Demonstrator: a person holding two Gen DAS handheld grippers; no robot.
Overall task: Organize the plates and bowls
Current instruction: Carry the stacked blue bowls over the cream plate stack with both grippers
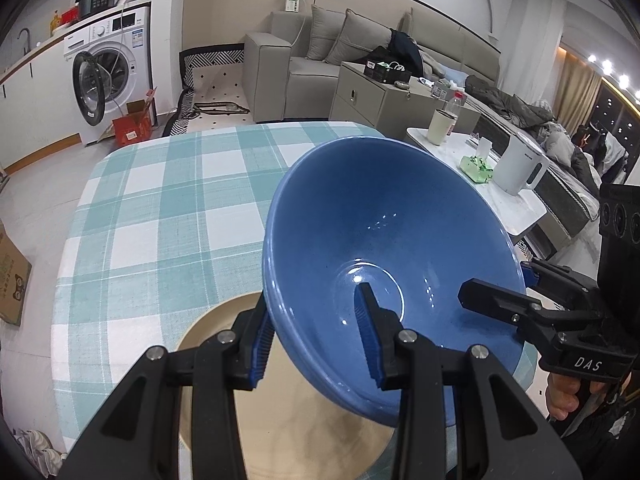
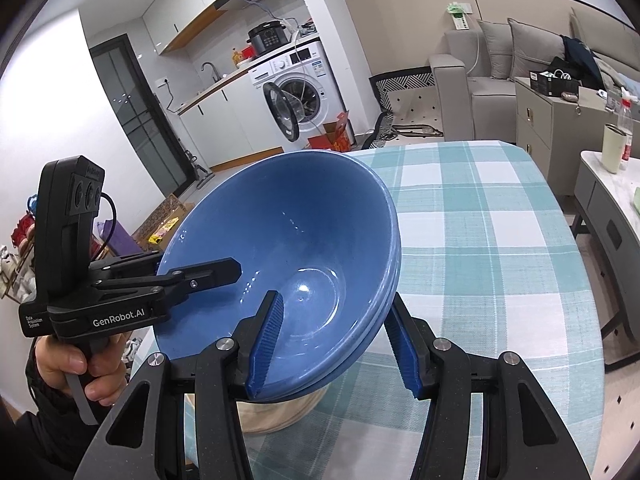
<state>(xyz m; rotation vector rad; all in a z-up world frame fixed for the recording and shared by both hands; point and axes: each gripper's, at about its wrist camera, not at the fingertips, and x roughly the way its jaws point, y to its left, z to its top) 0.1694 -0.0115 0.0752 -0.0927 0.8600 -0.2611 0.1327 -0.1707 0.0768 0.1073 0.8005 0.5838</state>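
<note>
A blue bowl [image 1: 384,232] is held in the air above a beige plate [image 1: 288,412] on the checked tablecloth [image 1: 160,208]. In the right wrist view the blue bowl [image 2: 288,240] shows a doubled rim, so it looks like two nested bowls. My left gripper [image 1: 316,340] straddles the bowl's left rim, one finger inside and one outside. My right gripper [image 2: 336,340] straddles the opposite rim the same way. Each gripper also shows in the other's view: the right one [image 1: 496,300] and the left one [image 2: 200,272]. The beige plate [image 2: 280,412] lies under the bowl.
A side table [image 1: 516,208] to the right carries a white kettle [image 1: 520,164], a cream tumbler [image 1: 440,126] and a green tissue pack [image 1: 476,168]. A washing machine [image 2: 296,92] with its door open, cardboard boxes and a grey sofa [image 2: 500,60] stand beyond the table.
</note>
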